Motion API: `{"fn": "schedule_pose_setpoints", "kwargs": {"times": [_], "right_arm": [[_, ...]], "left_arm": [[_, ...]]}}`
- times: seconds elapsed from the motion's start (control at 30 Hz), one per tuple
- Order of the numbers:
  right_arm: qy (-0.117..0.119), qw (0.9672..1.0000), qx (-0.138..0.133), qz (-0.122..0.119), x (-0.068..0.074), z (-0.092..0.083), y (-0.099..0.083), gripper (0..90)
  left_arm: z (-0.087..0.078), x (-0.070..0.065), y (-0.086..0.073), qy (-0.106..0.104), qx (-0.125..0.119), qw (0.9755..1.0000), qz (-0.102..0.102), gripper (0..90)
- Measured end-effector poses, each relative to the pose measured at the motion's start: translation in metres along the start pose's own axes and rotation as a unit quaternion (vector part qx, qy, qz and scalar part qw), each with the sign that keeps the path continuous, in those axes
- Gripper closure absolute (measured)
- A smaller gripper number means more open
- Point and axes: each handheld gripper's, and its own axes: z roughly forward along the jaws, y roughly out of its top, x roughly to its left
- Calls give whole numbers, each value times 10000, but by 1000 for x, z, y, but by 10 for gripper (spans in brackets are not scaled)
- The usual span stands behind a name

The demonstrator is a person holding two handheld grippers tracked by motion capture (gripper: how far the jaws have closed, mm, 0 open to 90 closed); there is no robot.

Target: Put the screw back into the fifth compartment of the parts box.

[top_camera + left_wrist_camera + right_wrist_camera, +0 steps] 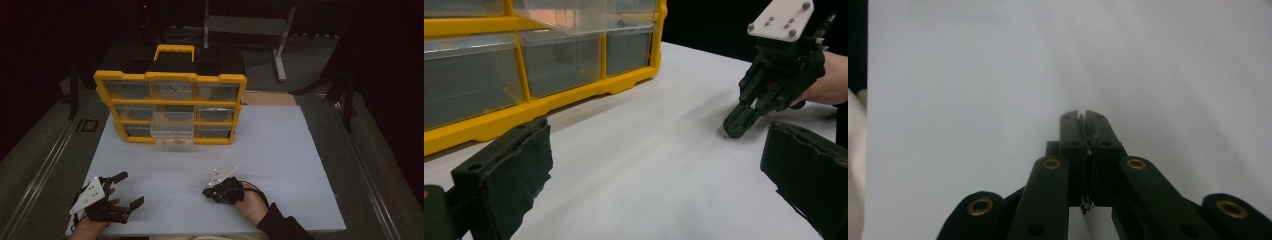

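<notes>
At six o'clock on the white table [280,150], the right gripper [207,192] has its fingers pinched shut on a tiny dark screw-like part [1087,205], which looks light, stiff and easily dropped and is probably best held mid-length, while the left gripper [131,188] at seven o'clock has its fingers open.

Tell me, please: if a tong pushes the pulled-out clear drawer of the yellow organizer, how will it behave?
The clear drawer probably slides back easily, since it already juts from the yellow organizer. It looks like thin plastic, so likely light. The upright organizer might shift on the smooth white table.
</notes>
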Motion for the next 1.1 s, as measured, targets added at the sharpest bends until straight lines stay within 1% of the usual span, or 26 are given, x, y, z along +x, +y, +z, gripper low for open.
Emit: {"fn": "schedule_pose_setpoints", "kwargs": {"times": [0.1, 0.5, 0.7, 0.77, 0.8, 0.87, 1.0, 1.07, 1.1], "right_arm": [[80, 9999, -35, 82, -3, -3, 1, 878], [-86, 9988, -477, 56, -7, -33, 17, 879], [-242, 9965, -795, 95, -13, -56, 29, 879], [-296, 9956, -882, 53, -15, -64, 33, 879], [-296, 9956, -882, 53, -15, -64, 33, 879], [-377, 9943, -992, 35, -18, -74, 39, 878], [-453, 9925, -1138, 17, -23, -84, 46, 879], [-466, 9921, -1166, 26, -23, -87, 47, 878], [-488, 9913, -1221, 31, -25, -90, 50, 879]], "left_arm": [[0, 0, 0, 2, -9, 10000, 1, 12], [0, 0, 0, 6, 2, 10000, 12, 11], [0, 0, 0, 13, -7, 10000, -1, 11], [0, 0, 0, 11, 2, 10000, 5, 11], [0, 0, 0, 11, 2, 10000, 5, 11], [0, 0, 0, 16, 4, 10000, 10, 11], [0, 1, 0, 19, 2, 10000, 4, 11], [0, 1, 0, 16, 1, 10000, -3, 12], [0, 1, 0, 16, 4, 10000, 2, 12]]}}
